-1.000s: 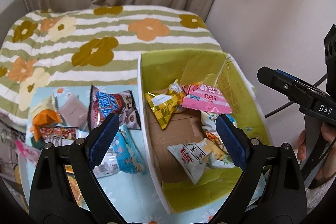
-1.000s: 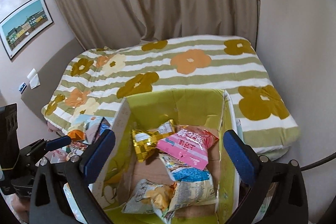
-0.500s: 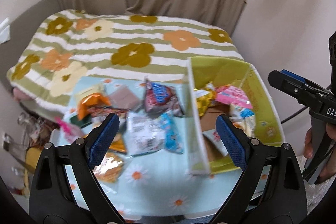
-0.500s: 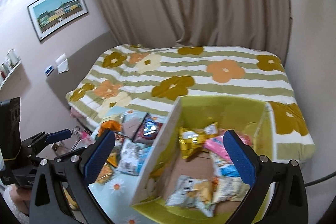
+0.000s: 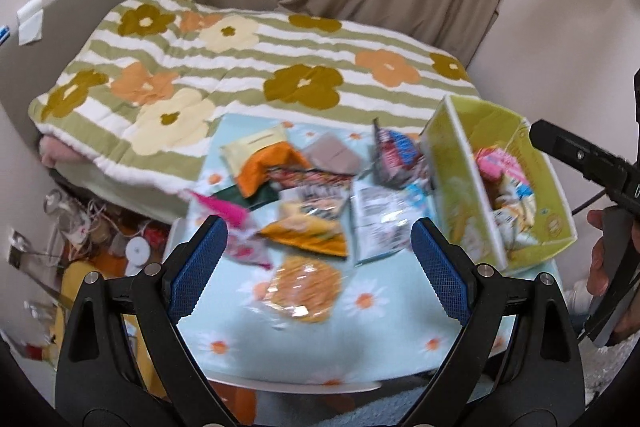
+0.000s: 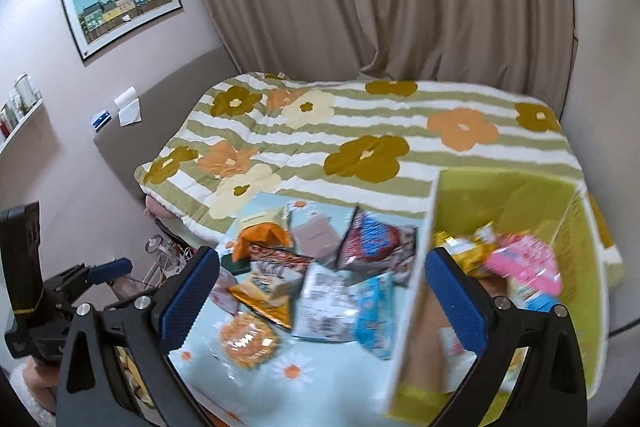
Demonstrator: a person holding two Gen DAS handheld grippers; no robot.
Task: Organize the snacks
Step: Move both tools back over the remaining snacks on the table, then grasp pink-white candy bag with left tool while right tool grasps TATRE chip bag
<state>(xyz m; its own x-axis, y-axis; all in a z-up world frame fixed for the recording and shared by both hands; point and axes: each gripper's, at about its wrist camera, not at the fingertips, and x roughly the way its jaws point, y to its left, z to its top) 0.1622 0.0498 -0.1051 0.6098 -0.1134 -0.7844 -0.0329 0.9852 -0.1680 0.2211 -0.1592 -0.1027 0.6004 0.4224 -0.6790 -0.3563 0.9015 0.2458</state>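
Holding both tools spread wide and empty, you had the left gripper (image 5: pixel 316 259) poised above the loose snacks and the right gripper (image 6: pixel 320 291) straddling the near wall of the green box (image 6: pixel 416 291), nothing between the blue pads of either. From the left tool, the clear round cracker pack (image 5: pixel 302 287) lay closest, just off its midpoint toward six o'clock on the daisy-print tabletop (image 5: pixel 360 351). At twelve sat the orange-and-yellow chip bag (image 5: pixel 308 231), with the pink pouch (image 5: pixel 236 231) at ten and the silvery packet (image 5: pixel 376 223) at two. The box stood out at three o'clock, already holding a pink packet (image 5: pixel 496 163) among others. Beyond the table at twelve spread the flowered bed cover (image 5: pixel 224 67).

These packs looked light, crinkly and air-filled, so they would likely slip or crush under a hard squeeze; the crackers seemed brittle. I judged the flat crimped seam at a pack's end your best hold, taken gently, rather than the puffy middle
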